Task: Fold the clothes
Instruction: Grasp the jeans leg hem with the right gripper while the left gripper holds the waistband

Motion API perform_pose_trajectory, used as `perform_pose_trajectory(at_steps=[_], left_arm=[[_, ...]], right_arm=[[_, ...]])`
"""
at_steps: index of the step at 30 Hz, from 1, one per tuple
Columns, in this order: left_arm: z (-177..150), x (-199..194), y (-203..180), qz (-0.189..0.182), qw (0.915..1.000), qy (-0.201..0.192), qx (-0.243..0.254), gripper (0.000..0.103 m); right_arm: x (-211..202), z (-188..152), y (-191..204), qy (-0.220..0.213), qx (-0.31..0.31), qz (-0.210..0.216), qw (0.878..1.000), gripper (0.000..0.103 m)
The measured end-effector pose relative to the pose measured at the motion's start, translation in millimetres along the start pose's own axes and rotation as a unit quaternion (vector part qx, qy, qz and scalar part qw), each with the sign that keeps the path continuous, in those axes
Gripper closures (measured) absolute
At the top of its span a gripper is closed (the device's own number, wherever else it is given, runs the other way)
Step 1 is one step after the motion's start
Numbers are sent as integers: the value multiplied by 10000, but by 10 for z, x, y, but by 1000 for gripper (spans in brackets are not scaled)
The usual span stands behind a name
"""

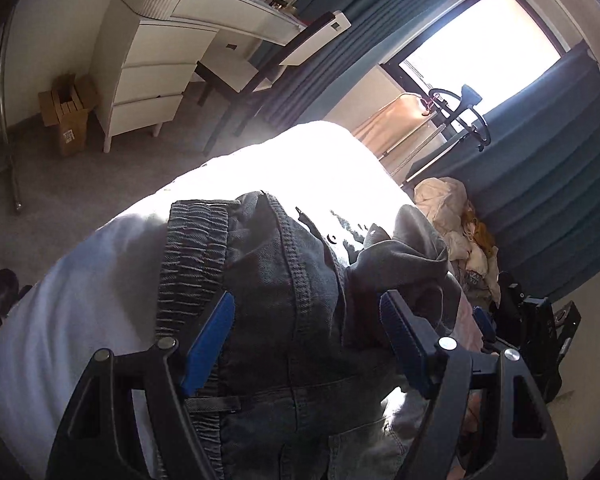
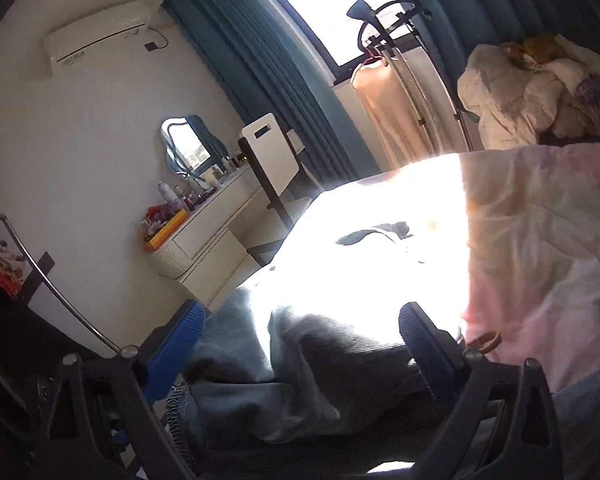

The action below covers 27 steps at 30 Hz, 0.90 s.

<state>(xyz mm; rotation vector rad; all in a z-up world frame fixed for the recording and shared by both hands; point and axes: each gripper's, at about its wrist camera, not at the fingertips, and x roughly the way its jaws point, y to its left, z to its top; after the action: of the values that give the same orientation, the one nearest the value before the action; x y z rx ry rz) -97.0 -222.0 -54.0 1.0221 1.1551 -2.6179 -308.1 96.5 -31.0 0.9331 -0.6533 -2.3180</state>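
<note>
Right now a pair of grey-blue denim trousers (image 1: 292, 280) lies crumpled on the white bed (image 1: 80, 280), half in hard sunlight and half in shade. In the left wrist view their ribbed elastic waistband (image 1: 192, 252) runs down the left side, a double-stitched seam (image 1: 296, 272) crosses the middle, and a bunched fold rises on the right. The left tool (image 1: 308, 316) stands wide, its blue pads on either side of the denim without pinching it. In the right wrist view the right tool (image 2: 300, 324) is also spread wide over the same trousers (image 2: 300, 368), whose cloth looks washed-out where the sun strikes it. A pink-and-white quilt (image 2: 540, 248) lies just beside them on the right. Farther off, a heap of pale clothes (image 2: 532, 96) sits near the teal curtains (image 2: 260, 80), and a white dressing table (image 1: 172, 40) stands by the wall.
</note>
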Motion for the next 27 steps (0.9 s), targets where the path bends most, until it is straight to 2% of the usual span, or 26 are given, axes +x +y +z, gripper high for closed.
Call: perform_pose_trajectory(at_steps=[2,4,5,7,8,9,10,12,15,18,22,25,26,27], left_arm=[[-25,43,-42,5,10000,47,81,27],[-37,67,-45,36,9999,69,118,27],[-32,76,-24,80,9999,58,99,27],[-12,99,38,165,9999,48,11,27],[2,113,78,184,9998,62,-70,27],[17,123,118,190,9997,70,-150,27],[34,121,153,215,9995,54,-222,27],[64,33,232,330,9983,-246,-422,27],[138,-121,325,509,9946,-713,-561,27],[181,-172,408,483,9929,-802,-739,27],[153,-131,384,427,9944,-648,-712,27],[105,-112,300,378,9961,-567,-566,27],[86,-107,271,364,9965,-543,-515,27],[66,-100,250,357,9969,-516,-473,27]], right_arm=[[146,76,-512,291,1093,-31,9936,4],[255,61,-851,419,1718,70,9842,4],[314,51,-986,473,1939,102,9798,4],[478,29,-1024,622,1963,147,9785,5],[557,16,-998,706,1931,197,9784,9],[601,7,-904,747,1756,213,9814,23],[626,12,-758,743,1418,110,9870,31],[596,-13,-410,633,459,-203,9967,51],[454,-151,119,327,-856,-651,9937,73],[204,-385,602,-11,-2029,-861,9754,82],[-152,-791,1136,-197,-3271,-873,9407,83],[-384,-1096,1269,-85,-3558,-742,9316,83],[-439,-1192,1281,-18,-3564,-692,9318,83],[-440,-1273,1211,131,-3368,-629,9394,83]])
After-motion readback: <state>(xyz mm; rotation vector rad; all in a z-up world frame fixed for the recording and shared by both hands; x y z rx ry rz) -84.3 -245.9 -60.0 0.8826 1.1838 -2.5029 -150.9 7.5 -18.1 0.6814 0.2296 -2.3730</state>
